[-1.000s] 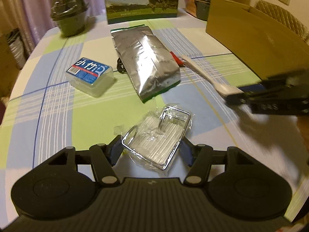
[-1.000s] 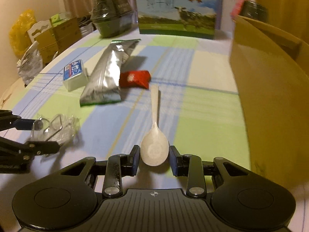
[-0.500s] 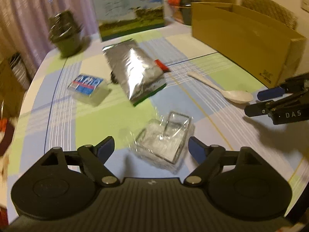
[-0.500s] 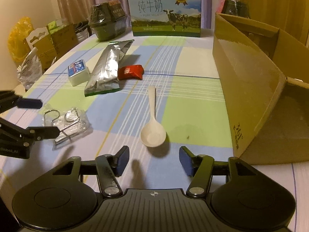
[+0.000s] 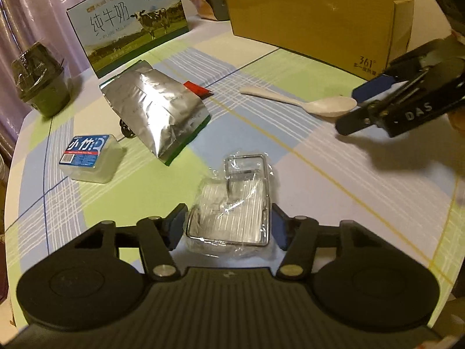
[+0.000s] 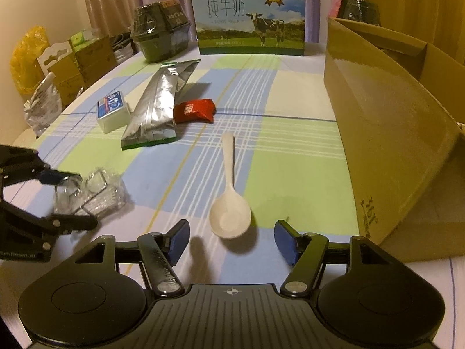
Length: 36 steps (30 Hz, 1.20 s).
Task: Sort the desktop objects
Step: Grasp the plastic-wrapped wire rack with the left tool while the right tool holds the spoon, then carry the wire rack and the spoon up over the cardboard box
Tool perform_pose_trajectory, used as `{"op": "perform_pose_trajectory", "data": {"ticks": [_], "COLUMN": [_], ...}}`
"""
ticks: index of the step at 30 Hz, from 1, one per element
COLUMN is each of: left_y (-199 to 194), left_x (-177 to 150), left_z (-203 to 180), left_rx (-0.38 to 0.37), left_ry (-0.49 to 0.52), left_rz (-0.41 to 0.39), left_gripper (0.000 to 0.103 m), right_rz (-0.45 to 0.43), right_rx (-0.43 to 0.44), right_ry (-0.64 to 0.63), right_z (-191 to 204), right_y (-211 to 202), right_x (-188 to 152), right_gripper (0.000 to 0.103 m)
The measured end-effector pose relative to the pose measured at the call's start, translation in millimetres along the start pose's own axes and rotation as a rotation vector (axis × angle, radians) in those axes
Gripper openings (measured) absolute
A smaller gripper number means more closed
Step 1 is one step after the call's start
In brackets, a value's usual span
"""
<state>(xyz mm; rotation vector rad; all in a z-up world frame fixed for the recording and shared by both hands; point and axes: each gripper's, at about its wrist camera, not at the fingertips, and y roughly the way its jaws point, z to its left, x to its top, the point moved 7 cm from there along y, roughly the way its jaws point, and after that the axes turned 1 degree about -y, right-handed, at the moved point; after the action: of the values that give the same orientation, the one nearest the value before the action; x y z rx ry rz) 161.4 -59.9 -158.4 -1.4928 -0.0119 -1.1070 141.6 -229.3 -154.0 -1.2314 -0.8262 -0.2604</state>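
Note:
A wire rack wrapped in clear plastic [image 5: 232, 209] lies on the checked tablecloth between the fingers of my left gripper [image 5: 228, 226], whose jaws stand close on both sides of it; it also shows in the right wrist view [image 6: 93, 195]. A white plastic spoon [image 6: 229, 203] lies with its bowl just in front of my right gripper [image 6: 232, 240], which is open and empty. The spoon also shows in the left wrist view [image 5: 308, 103]. A silver foil bag [image 5: 157, 110], a red packet [image 6: 195, 111] and a small blue-labelled box [image 5: 88, 157] lie further back.
An open cardboard box [image 6: 392, 122] stands on its side at the right. A milk carton box [image 6: 251, 17] and a dark wrapped bowl [image 6: 159, 33] stand at the far edge. More boxes and bags [image 6: 58, 69] sit off the table's left side.
Both grippers opened and drew back half a second ago, leaving spoon and rack on the table. Now the left gripper has come forward and narrowed around the rack. The right stays open.

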Motion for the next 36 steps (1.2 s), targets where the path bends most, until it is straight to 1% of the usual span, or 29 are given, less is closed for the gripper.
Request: {"op": "perform_pose_trajectory", "data": {"ticks": [3, 7, 9, 11, 13, 15, 17, 18, 19, 21, 22, 28, 32, 36], "left_y": [-1.5, -1.3, -0.7, 0.0, 0.2, 0.0, 0.1, 0.4, 0.5, 1.2, 1.4, 2.9, 2.2, -0.5], "left_x": [-0.8, 2.2, 4.3, 5.6, 5.8, 5.4, 5.5, 5.4, 5.5, 6.2, 6.3, 4.8, 3.9, 2.8], "left_z": [0.3, 1.7, 1.4, 2.2, 5.0, 8.6, 10.2, 10.7, 11.1, 12.0, 12.3, 9.6, 4.7, 0.6], "left_rx": [-0.003, -0.008, -0.008, 0.002, 0.011, 0.018, 0.020, 0.021, 0.022, 0.023, 0.023, 0.032, 0.038, 0.033], "left_ry": [-0.039, -0.135, -0.167, -0.190, -0.220, -0.250, -0.264, -0.267, -0.270, -0.275, -0.277, -0.259, -0.227, -0.219], "left_rz": [0.004, -0.009, -0.016, -0.021, -0.026, -0.030, -0.034, -0.033, -0.034, -0.034, -0.034, -0.028, -0.016, -0.007], "left_gripper": [0.050, 0.050, 0.049, 0.049, 0.049, 0.050, 0.050, 0.050, 0.050, 0.050, 0.050, 0.050, 0.050, 0.049], "right_rz": [-0.005, -0.007, 0.001, 0.007, 0.008, 0.006, -0.002, -0.005, -0.007, -0.013, -0.015, -0.007, -0.015, -0.042], "right_rx": [-0.003, -0.001, -0.002, -0.006, -0.006, -0.006, -0.013, -0.016, -0.018, -0.020, -0.019, -0.018, -0.014, -0.015], "right_ry": [-0.018, -0.056, -0.092, -0.118, -0.115, -0.092, -0.087, -0.090, -0.094, -0.107, -0.112, -0.115, -0.094, -0.063], "right_z": [1.7, 5.4, 8.4, 10.6, 10.5, 8.1, 7.0, 6.8, 6.7, 6.9, 7.6, 10.9, 13.6, 15.5], "right_y": [3.0, 8.6, 13.6, 17.7, 19.7, 20.0, 19.4, 19.4, 19.2, 19.5, 19.7, 16.1, 2.8, -16.5], "right_x": [3.6, 7.0, 7.2, 6.5, 5.1, 4.0, 4.1, 4.1, 4.5, 5.4, 6.1, 6.2, 2.8, 2.5], "right_gripper": [0.062, 0.062, 0.062, 0.062, 0.062, 0.059, 0.053, 0.052, 0.048, 0.038, 0.030, 0.030, 0.030, 0.030]}}
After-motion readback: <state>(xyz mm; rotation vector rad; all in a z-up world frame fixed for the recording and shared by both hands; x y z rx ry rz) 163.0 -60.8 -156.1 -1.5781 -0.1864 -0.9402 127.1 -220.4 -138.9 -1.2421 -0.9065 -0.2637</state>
